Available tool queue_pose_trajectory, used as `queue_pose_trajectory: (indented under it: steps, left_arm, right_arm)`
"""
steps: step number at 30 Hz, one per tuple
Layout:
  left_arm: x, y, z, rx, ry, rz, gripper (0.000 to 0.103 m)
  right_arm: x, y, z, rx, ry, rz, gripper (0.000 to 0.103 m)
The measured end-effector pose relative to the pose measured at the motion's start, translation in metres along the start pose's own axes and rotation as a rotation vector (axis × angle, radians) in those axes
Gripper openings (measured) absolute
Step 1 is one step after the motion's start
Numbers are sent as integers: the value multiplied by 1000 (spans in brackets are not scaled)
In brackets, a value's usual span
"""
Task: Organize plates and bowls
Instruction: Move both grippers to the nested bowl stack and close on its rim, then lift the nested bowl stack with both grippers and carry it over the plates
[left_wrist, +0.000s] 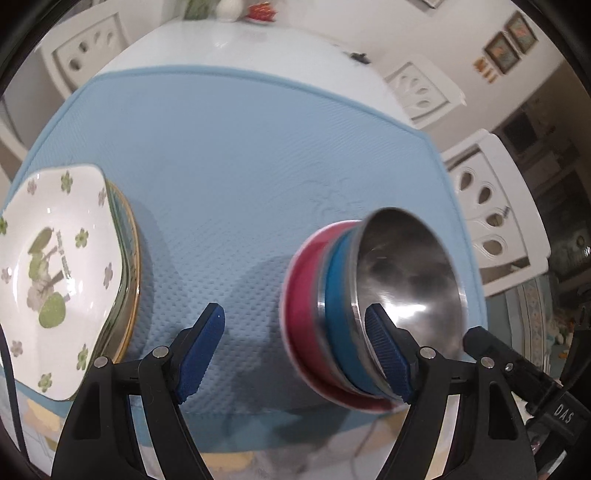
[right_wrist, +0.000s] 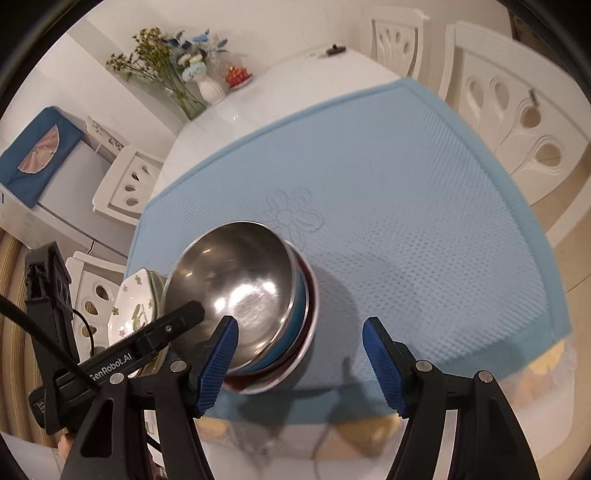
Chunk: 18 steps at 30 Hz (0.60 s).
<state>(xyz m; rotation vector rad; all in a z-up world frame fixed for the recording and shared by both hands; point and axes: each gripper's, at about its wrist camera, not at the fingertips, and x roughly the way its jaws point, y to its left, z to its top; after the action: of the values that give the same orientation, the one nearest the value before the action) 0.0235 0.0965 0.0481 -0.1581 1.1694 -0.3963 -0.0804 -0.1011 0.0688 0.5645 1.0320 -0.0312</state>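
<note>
Nested bowls (left_wrist: 373, 295), steel inside blue inside red, sit near the front edge of the blue mat (left_wrist: 240, 158). A stack of plates (left_wrist: 55, 266), topped by a white one with green clovers, lies at the mat's left. My left gripper (left_wrist: 293, 321) is open, and its right finger (left_wrist: 388, 350) overlaps the bowls' near side. My right gripper (right_wrist: 301, 320) is also open, with its left finger (right_wrist: 218, 358) over the near rim of the bowls (right_wrist: 240, 291). I cannot tell whether either finger touches them. The plates (right_wrist: 129, 306) show behind the left gripper's finger (right_wrist: 177, 317).
The mat (right_wrist: 406, 192) covers a white table (right_wrist: 295, 85). White chairs (right_wrist: 517, 107) stand around it. A vase of flowers (right_wrist: 210, 88) and a small red ornament (right_wrist: 236, 75) sit at the far end. A cable (right_wrist: 37, 321) trails from the left gripper.
</note>
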Motion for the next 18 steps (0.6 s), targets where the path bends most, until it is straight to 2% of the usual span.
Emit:
queue_pose_trajectory:
  steps: [6,18]
  left_arm:
    - [14,15,1,-72,24,9,77]
    - [19,13,6,-70,37,-23,75]
  right_arm:
    - [24,-12,8,0,54,44,68]
    - [66,-10,19,-35,169,121,67]
